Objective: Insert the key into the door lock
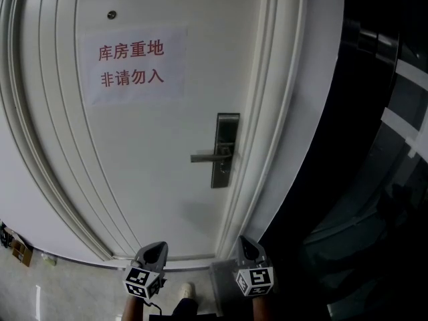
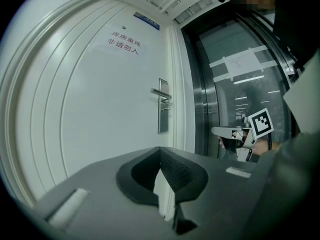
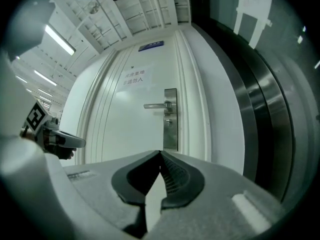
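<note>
The left hand-held gripper (image 1: pixel 155 248) and the right hand-held gripper (image 1: pixel 246 243) are both clenched. Their jaw tips meet, and no object shows between them. Both point level at the white door (image 1: pixel 154 152), side by side and well apart from it. The door lock (image 1: pixel 225 151) is a metal plate at the door's right edge, and its lever handle (image 1: pixel 208 156) extends to the left. A paper notice (image 1: pixel 132 64) with red characters is fixed higher up the door.

Left gripper (image 1: pixel 159 246) and right gripper (image 1: pixel 244 241) point level, jaws together.
</note>
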Available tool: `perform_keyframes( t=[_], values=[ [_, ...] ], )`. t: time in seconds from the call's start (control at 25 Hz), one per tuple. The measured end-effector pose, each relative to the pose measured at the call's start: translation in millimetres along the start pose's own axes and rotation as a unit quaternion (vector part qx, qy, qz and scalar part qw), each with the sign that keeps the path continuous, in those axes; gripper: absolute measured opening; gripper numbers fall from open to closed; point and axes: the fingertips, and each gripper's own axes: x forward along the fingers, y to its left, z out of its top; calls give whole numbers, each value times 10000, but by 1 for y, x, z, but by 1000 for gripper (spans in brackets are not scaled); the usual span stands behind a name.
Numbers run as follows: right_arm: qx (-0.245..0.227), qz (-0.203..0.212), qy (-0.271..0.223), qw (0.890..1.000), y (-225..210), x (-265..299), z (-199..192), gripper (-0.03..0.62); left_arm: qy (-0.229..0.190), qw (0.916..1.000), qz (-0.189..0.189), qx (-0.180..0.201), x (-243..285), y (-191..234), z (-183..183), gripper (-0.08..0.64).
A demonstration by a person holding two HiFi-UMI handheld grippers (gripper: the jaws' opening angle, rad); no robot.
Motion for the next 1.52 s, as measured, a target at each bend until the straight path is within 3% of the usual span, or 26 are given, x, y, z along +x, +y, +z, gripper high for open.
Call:
perform_keyframes(
  t=[0.32,1.52],
  values=[
    [133,3,171,9998,-4,-13,-21,2,42,10000,-19,-40,1,-8,-5,2],
    [15,167,298,9994,-7,-13,-30,2,93,9999,38,7,9,-19,-2,2]
  ],
)
